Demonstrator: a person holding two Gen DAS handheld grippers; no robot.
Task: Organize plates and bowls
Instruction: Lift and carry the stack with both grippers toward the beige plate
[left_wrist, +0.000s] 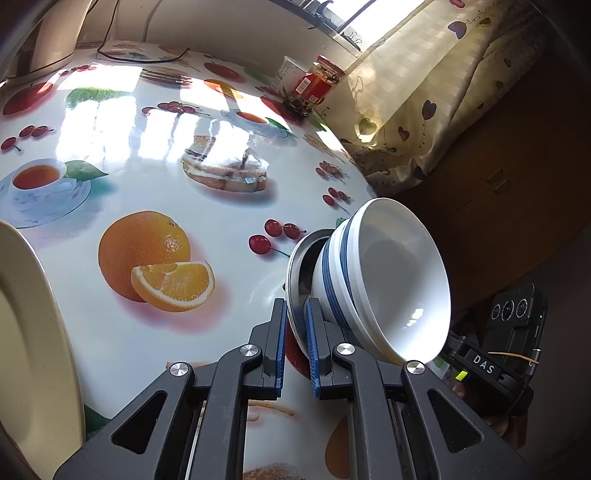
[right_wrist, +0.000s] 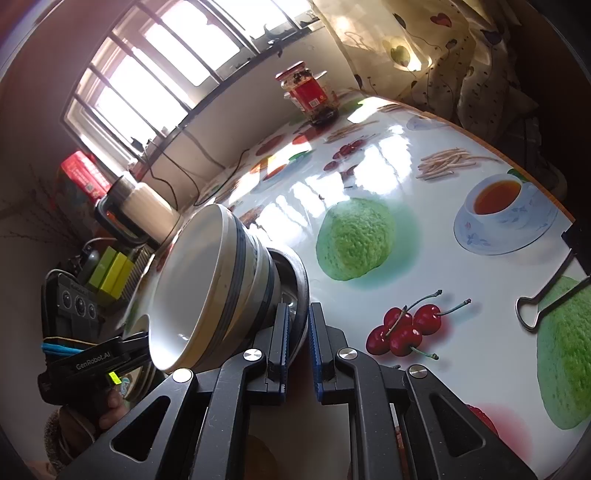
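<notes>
A stack of white bowls with blue stripes (left_wrist: 399, 273) sits nested in a metal bowl (left_wrist: 301, 258), tilted in the air over the table. My left gripper (left_wrist: 295, 325) is shut on the metal bowl's rim. My right gripper (right_wrist: 297, 325) is shut on the same rim (right_wrist: 297, 291) from the other side; the white bowls (right_wrist: 207, 284) show at its left. A cream plate (left_wrist: 33, 332) lies at the left edge of the left wrist view. The other gripper's body shows in each view (left_wrist: 513, 332) (right_wrist: 74, 332).
The table (left_wrist: 147, 129) has a glossy fruit-print cloth. A red-labelled jar (left_wrist: 319, 83) (right_wrist: 308, 92) stands at the far edge by the curtain. A kettle (right_wrist: 140, 206) and cables lie near the window. A binder clip (right_wrist: 546, 295) holds the cloth at the right edge.
</notes>
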